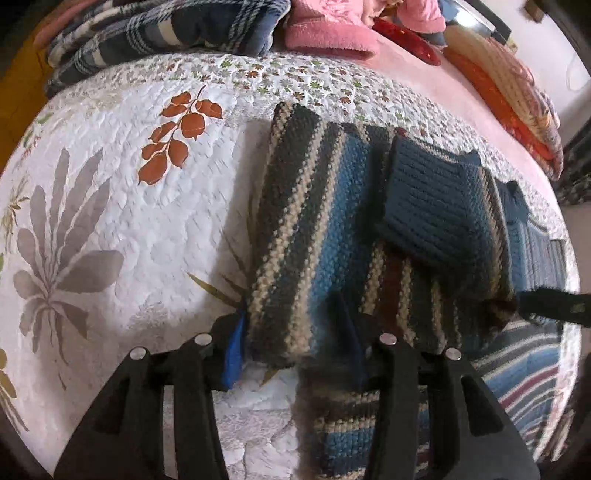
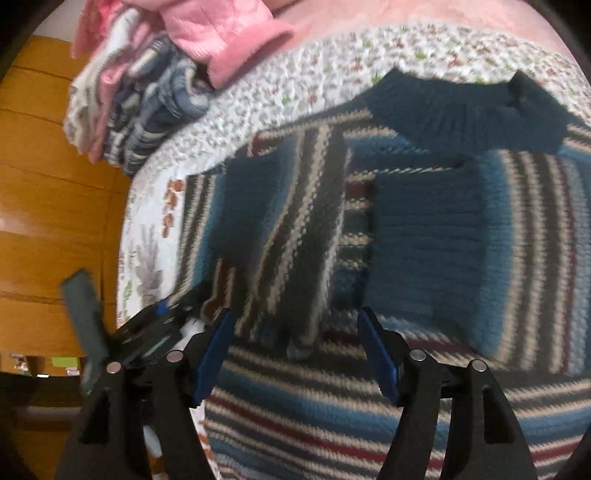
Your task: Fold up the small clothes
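A knitted sweater [image 1: 317, 221] striped in blue, grey, beige and maroon lies flat on the bed, with a sleeve folded across it that ends in a dark blue ribbed cuff [image 1: 436, 206]. My left gripper [image 1: 293, 350] is open at the sweater's near left edge, and the knit lies between its fingers and hides the right one. The other gripper's black finger [image 1: 546, 306] reaches in at the right. In the right wrist view my right gripper [image 2: 297, 354] hovers open just over the sweater [image 2: 517, 229], below a folded sleeve [image 2: 291, 229] and the dark blue collar [image 2: 461, 107].
A white quilt [image 1: 129, 240] with leaf prints covers the bed. At the far side lie a plaid blanket [image 1: 166, 33], pink garments [image 1: 332, 33] and orange and cream cushions [image 1: 509, 92]. The bed's edge drops to a wooden surface [image 2: 55, 184] on the left.
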Motion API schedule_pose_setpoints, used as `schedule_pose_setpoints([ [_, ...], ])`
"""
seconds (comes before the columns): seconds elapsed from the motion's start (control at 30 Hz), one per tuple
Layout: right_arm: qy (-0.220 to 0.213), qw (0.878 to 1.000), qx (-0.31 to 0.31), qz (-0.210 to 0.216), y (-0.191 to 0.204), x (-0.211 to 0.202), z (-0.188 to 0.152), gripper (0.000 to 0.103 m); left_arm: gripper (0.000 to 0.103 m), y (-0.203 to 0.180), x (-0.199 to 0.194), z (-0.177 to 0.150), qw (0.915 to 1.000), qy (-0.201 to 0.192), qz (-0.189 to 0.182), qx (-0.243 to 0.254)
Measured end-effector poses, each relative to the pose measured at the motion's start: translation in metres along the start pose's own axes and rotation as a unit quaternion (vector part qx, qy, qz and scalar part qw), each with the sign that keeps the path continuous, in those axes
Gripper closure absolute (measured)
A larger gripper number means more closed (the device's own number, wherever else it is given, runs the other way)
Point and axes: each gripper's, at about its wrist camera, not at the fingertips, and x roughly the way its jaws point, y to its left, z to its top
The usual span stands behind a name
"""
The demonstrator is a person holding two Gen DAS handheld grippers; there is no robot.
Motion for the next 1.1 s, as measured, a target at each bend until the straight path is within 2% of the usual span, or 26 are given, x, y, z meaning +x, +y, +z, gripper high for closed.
schedule_pose_setpoints([
  [0.07,0.010,1.000,0.012,-0.003,-0.001,0.016,0.006,0.040,0.058,0.008,-0.009,0.006,0.9996,-0.021,-0.006,-0.015],
  [0.13,0.018,1.000,0.016,0.012,-0.001,0.026,0.010,0.069,0.057,0.016,-0.018,0.011,0.9986,-0.043,-0.006,-0.031],
  [0.23,0.010,1.000,-0.007,0.004,0.008,0.018,0.010,0.079,0.057,0.026,-0.029,0.018,0.9963,-0.071,-0.007,-0.047],
  [0.43,-0.038,0.998,-0.051,-0.006,0.014,-0.036,0.011,0.081,0.057,0.005,-0.048,0.013,0.9947,-0.099,-0.017,-0.021],
  [0.5,-0.052,0.997,-0.060,-0.013,0.007,-0.055,0.013,0.081,0.057,-0.007,-0.048,0.015,0.9947,-0.100,-0.022,-0.008],
  [0.63,-0.069,0.994,-0.062,-0.054,-0.023,-0.078,0.019,0.081,0.057,-0.035,-0.040,0.010,0.9954,-0.087,-0.031,0.026],
  [0.8,-0.056,0.995,-0.022,-0.077,-0.073,-0.069,0.022,0.081,0.057,-0.063,-0.017,0.001,0.9965,-0.054,-0.018,0.061],
  [0.87,-0.045,0.995,-0.015,-0.085,-0.084,-0.058,0.019,0.080,0.056,-0.069,-0.003,-0.003,0.9970,-0.036,-0.002,0.069],
  [0.97,-0.035,0.993,-0.020,-0.111,-0.088,-0.044,0.013,0.073,0.055,-0.070,0.006,-0.005,0.9962,-0.032,0.015,0.080],
  [1.1,-0.042,0.986,-0.044,-0.154,-0.072,-0.053,0.013,0.064,0.054,-0.060,-0.003,0.000,0.9978,-0.042,-0.013,0.049],
])
